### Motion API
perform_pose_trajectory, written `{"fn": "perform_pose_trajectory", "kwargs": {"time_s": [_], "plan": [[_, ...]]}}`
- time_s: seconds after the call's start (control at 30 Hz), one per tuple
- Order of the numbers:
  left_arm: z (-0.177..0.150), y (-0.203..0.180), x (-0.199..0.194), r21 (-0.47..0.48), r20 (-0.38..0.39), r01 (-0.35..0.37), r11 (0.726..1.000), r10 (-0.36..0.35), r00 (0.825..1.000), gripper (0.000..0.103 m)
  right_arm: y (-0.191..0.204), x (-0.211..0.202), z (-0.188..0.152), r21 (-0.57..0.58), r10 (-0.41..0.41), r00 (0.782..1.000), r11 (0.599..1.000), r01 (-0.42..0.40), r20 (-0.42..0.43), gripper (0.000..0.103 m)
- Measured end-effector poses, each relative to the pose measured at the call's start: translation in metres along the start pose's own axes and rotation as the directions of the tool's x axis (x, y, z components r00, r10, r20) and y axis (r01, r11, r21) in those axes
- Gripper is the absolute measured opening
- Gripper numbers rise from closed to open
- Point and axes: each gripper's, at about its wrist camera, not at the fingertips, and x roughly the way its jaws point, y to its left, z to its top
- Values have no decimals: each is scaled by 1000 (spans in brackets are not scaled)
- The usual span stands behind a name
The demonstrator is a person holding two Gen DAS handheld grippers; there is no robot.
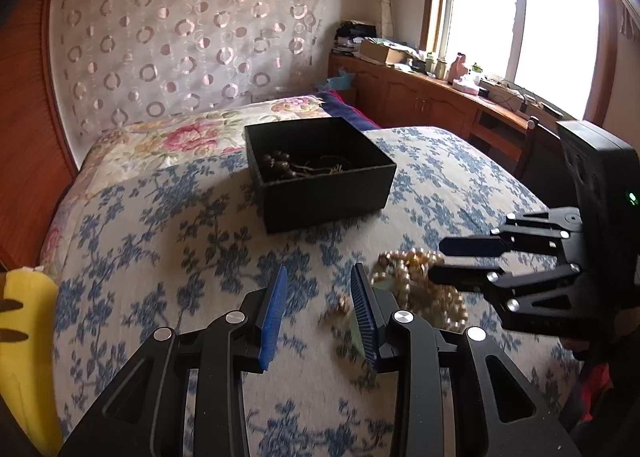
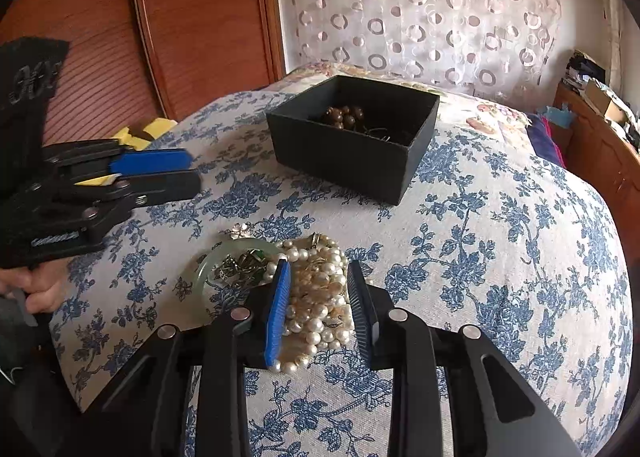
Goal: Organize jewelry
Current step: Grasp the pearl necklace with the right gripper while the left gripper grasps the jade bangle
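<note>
Pearls [image 2: 320, 305] in one heap between right claw [image 2: 318, 277] pads, ungripped — left claw [image 1: 318, 277] parted, empty.

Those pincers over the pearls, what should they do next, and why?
Probably lower a little and close. The right gripper straddles the pearl necklace on the bedspread, its pads not yet pressing. The black box, already holding brown beads, waits beyond.
</note>
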Motion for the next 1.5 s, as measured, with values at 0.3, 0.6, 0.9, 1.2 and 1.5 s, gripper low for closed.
{"fn": "perform_pose_trajectory", "kwargs": {"time_s": [0.3,0.6,0.9,1.2,1.5], "plan": [[-16,5,-21,-15,19,-16,1000,16,1000,33,1,19,3,4,-50,998,999,51,-49,32],[-22,10,-23,-30,15,-12,999,12,1000,38,1,14,0,-5,-46,998,999,45,-36,17],[-24,4,-15,-21,-1,3,1000,-3,1000,38,-6,-17,7,6,-55,997,998,55,47,16],[-25,-2,-3,-18,-33,26,1000,-26,999,38,-14,-49,16,7,-67,990,998,67,124,16],[-20,-2,12,-23,-67,42,999,-44,997,38,-25,-68,16,12,-108,981,994,108,160,16]]}}
